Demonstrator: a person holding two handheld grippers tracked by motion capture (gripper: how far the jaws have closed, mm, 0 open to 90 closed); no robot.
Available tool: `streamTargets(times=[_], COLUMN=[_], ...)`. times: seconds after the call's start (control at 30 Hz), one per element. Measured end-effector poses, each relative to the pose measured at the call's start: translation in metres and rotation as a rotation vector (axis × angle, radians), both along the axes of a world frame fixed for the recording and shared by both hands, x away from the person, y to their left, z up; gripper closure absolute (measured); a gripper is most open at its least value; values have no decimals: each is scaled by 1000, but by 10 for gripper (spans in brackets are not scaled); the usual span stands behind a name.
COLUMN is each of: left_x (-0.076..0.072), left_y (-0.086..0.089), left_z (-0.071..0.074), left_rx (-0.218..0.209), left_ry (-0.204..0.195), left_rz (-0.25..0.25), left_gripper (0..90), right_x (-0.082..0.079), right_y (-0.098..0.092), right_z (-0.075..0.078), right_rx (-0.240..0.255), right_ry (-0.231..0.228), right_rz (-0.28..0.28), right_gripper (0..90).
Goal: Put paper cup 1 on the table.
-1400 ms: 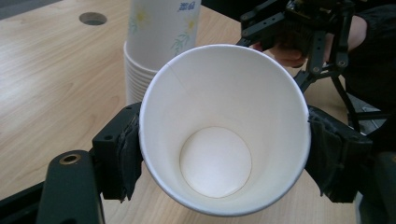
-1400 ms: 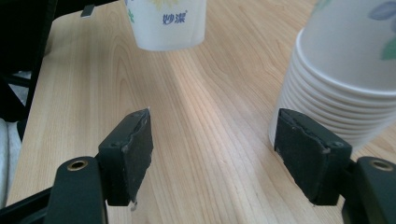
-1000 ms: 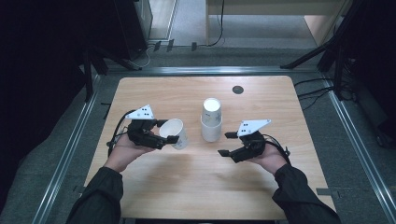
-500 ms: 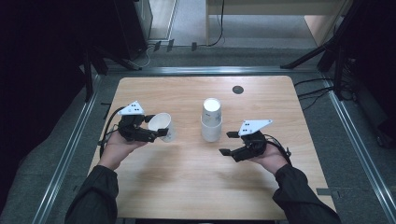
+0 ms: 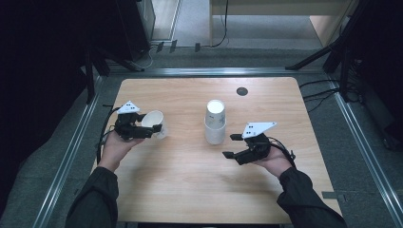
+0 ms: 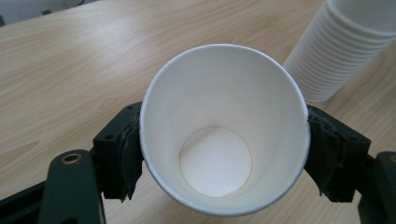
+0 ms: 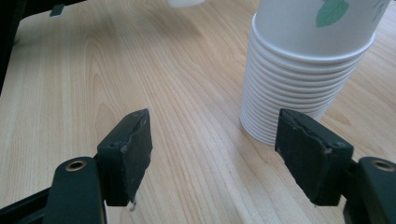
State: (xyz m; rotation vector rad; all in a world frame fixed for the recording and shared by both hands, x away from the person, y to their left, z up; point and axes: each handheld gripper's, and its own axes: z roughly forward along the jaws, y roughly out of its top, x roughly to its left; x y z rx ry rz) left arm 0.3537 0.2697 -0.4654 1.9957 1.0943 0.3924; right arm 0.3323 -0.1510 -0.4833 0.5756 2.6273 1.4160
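Gripping paper cup (image 6: 224,135) between left tongs (image 6: 224,158).

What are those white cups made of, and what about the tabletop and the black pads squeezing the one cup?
The single white cup looks like thin matte paper: a side seam and rolled rim show. The stack of white cups looks the same, with a printed green leaf. The light wooden table shows wood grain, possibly laminate. The black pads of the left gripper look like soft rubber or foam, their edges ragged.
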Motion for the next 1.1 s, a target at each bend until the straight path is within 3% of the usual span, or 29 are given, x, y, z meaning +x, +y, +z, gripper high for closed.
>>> streamTargets(times=[0.1, 0.4, 0.53, 0.73, 1.1], left_x=[5, 15, 19, 21, 23], left_y=[2, 2, 1, -2, -7], left_z=[-6, -17, -22, -24, -27], left_rx=[49, 83, 89, 100, 129], left_ry=[4, 10, 28, -1, 15], left_rz=[29, 77, 76, 77, 53], left_gripper=[232, 231, 231, 229, 219], right_x=[0, 0, 0, 0, -1], right_y=[-1, 1, 1, -1, -3], right_z=[0, -2, -3, -3, -4], right_rx=[3, -2, -5, -4, -5], right_ry=[5, 12, 13, 13, 7], right_rz=[-4, -4, -4, -7, -19], right_gripper=[279, 281, 281, 285, 288])
